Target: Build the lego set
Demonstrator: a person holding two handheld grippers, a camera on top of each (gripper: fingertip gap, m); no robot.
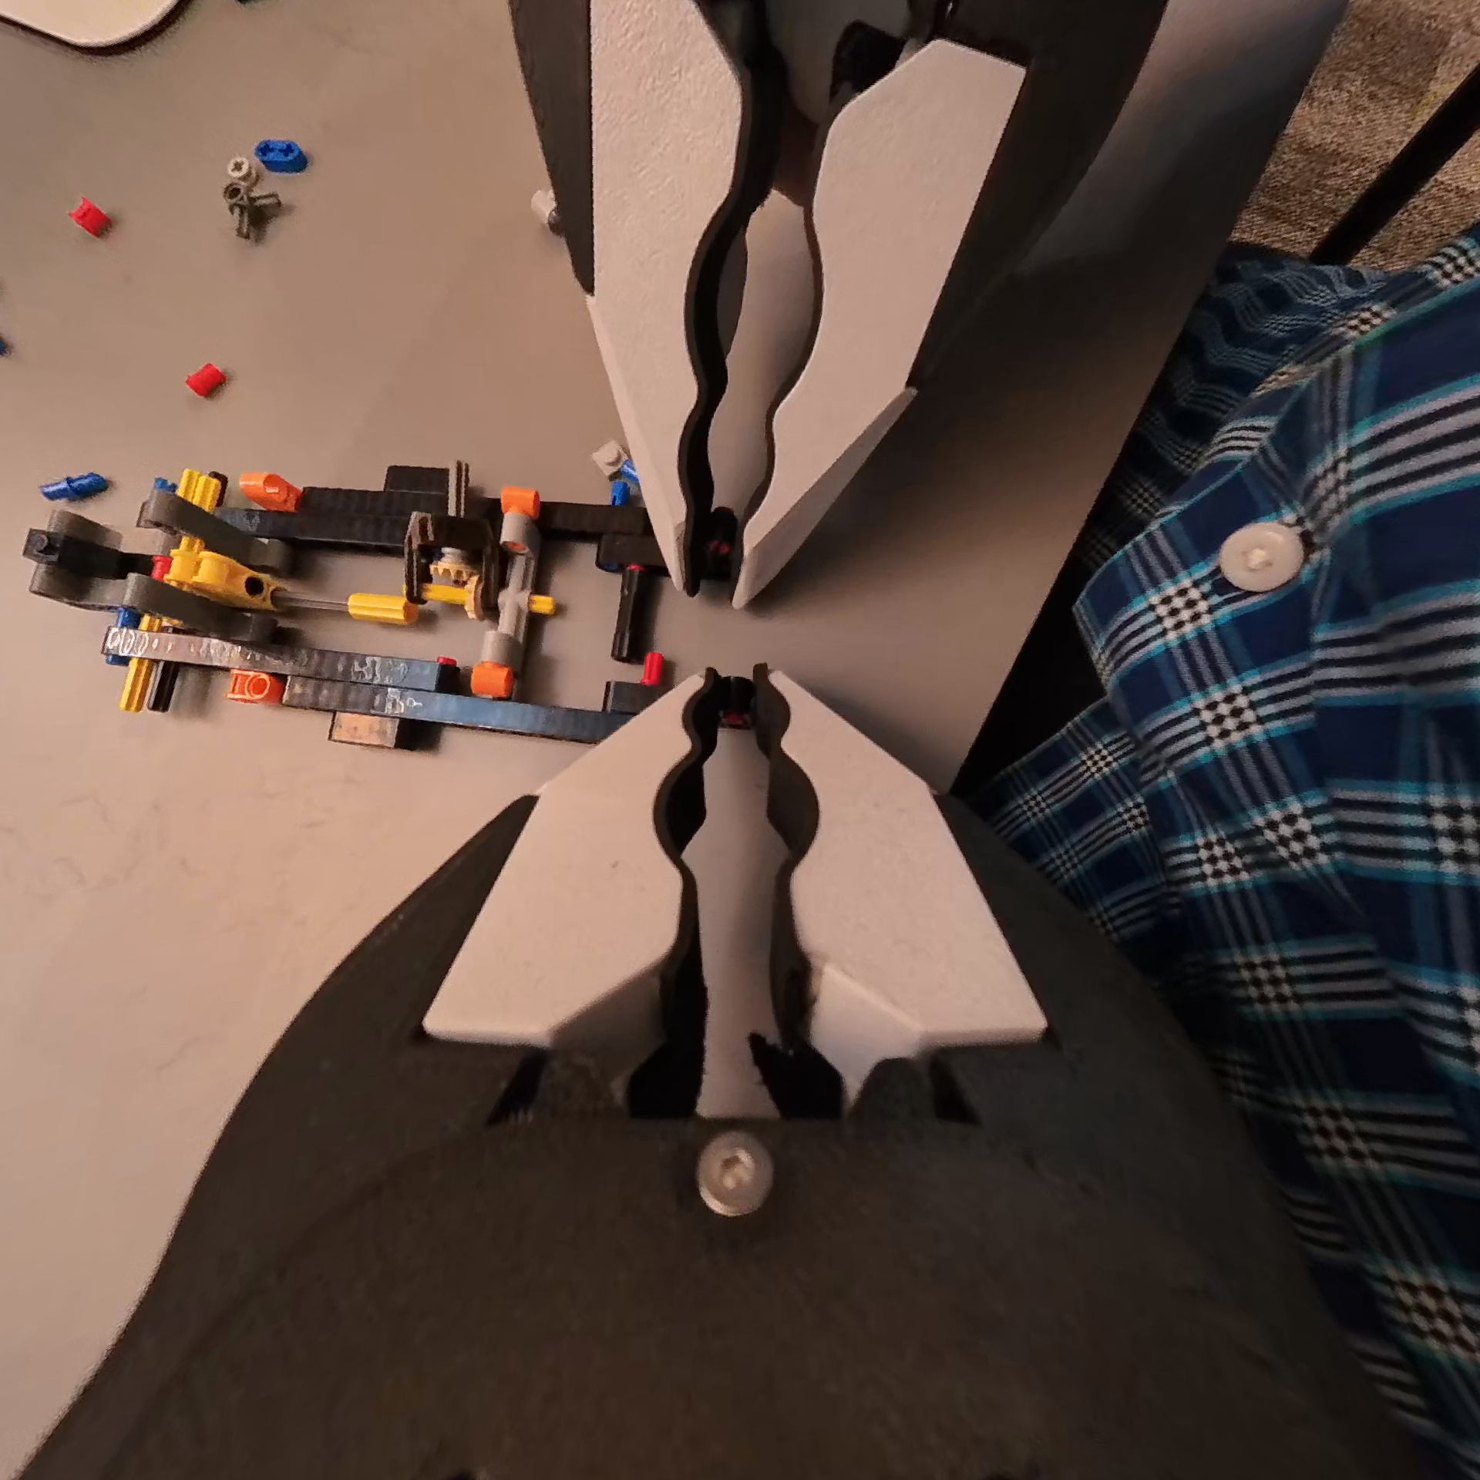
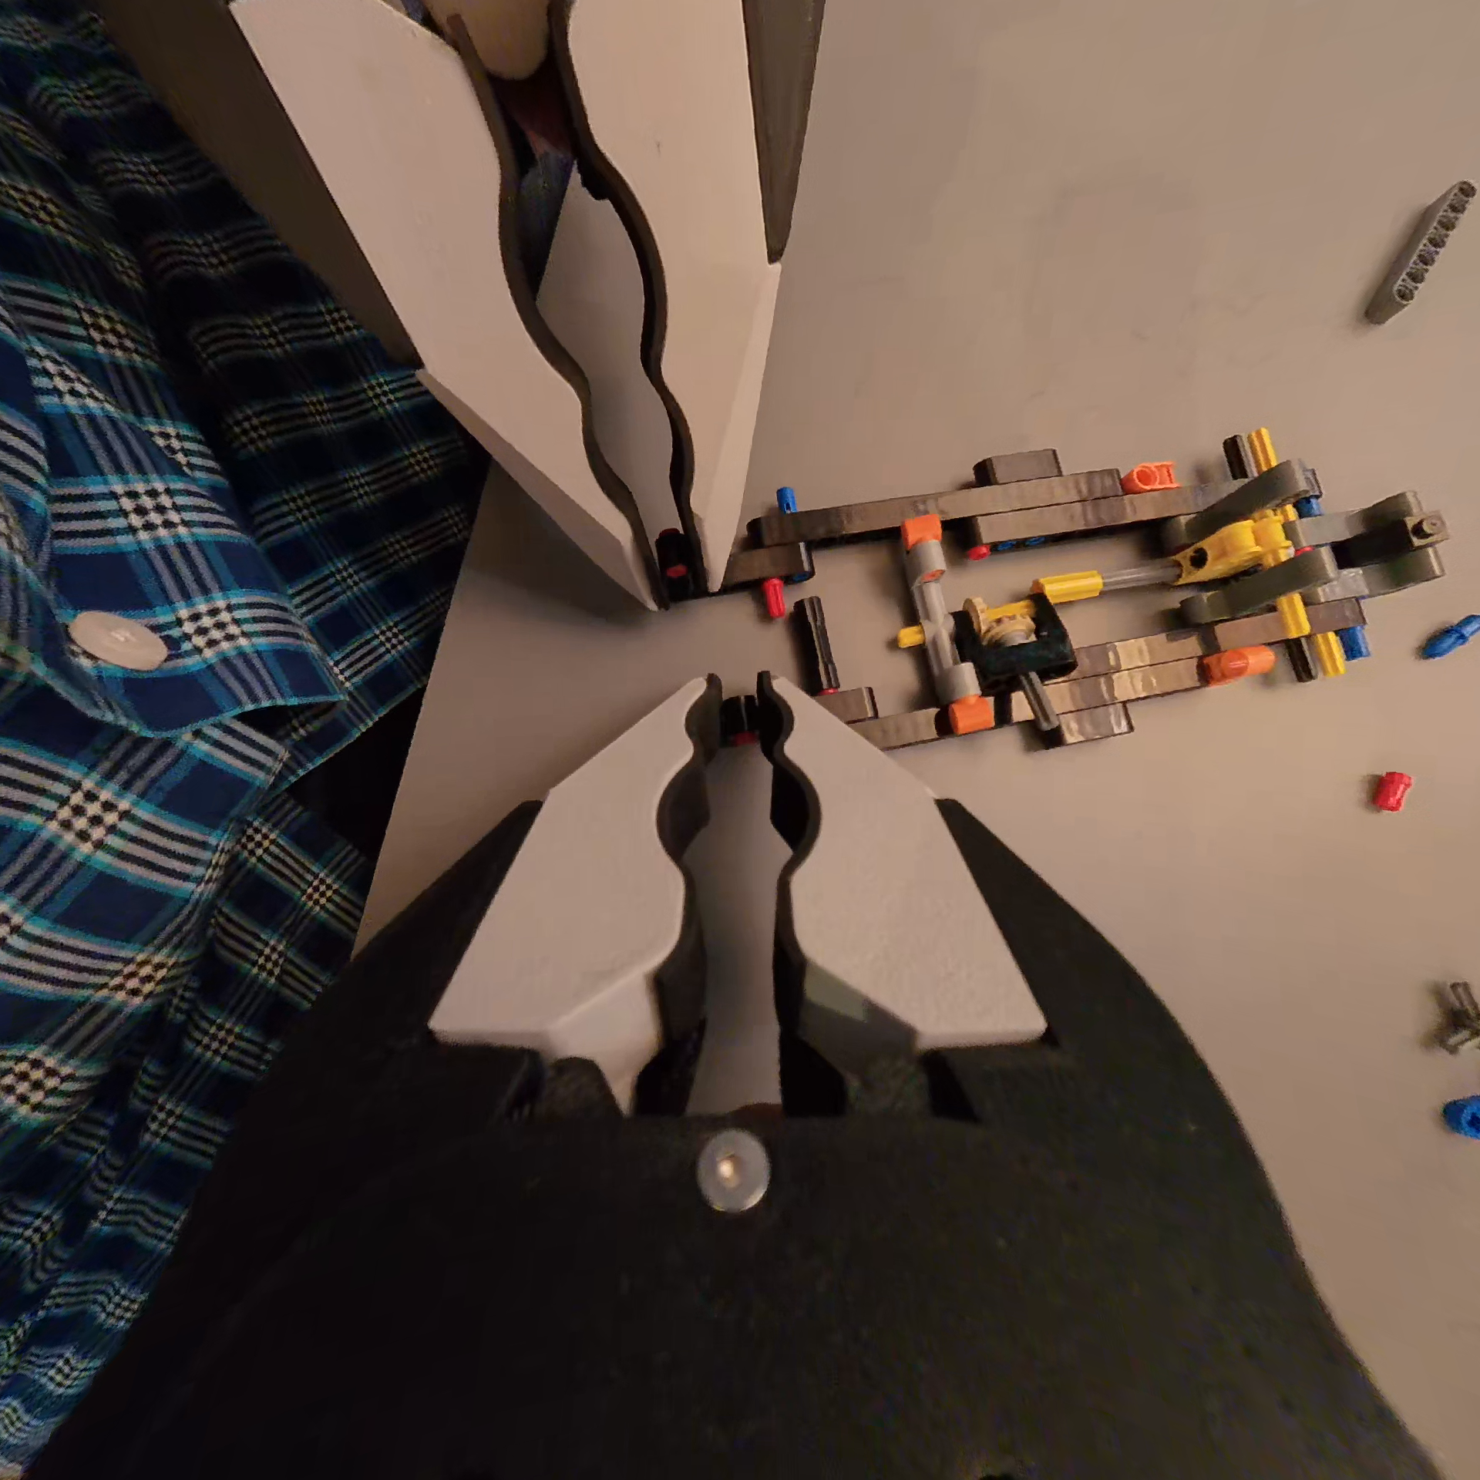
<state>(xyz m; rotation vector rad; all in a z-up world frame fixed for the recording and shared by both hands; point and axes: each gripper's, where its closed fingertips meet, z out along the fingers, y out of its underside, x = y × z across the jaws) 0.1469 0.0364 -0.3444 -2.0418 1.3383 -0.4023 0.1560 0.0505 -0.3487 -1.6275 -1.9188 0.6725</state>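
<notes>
A lego chassis of black beams with yellow, orange and grey parts lies flat on the grey table (image 1: pixel 360 593) (image 2: pixel 1081 593). My left gripper (image 1: pixel 733 681) is shut on the black, red-pinned end of one side beam (image 1: pixel 735 705). My right gripper (image 2: pixel 738 689) is shut on the black, red-pinned end of the other side beam (image 2: pixel 738 717). The two grippers face each other tip to tip across the chassis's open end, a small gap apart. Each shows in the other's view, the right gripper (image 1: pixel 713 577) and the left gripper (image 2: pixel 681 585). A short black axle (image 1: pixel 633 609) (image 2: pixel 817 641) lies between the beam ends.
Loose parts lie around: red bushes (image 1: pixel 88 216) (image 1: pixel 206 379) (image 2: pixel 1392 789), blue pins (image 1: pixel 72 484) (image 2: pixel 1453 637), a blue piece (image 1: pixel 282 154), a grey connector (image 1: pixel 252 204) and a grey beam (image 2: pixel 1421 256). A person's plaid shirt (image 1: pixel 1281 721) (image 2: pixel 160 561) is at the table's edge. Only a small space, under 4 cm, lies between the two pairs of fingers. Both grippers' tips are roughly 20 cm from the grey connector (image 1: pixel 252 204).
</notes>
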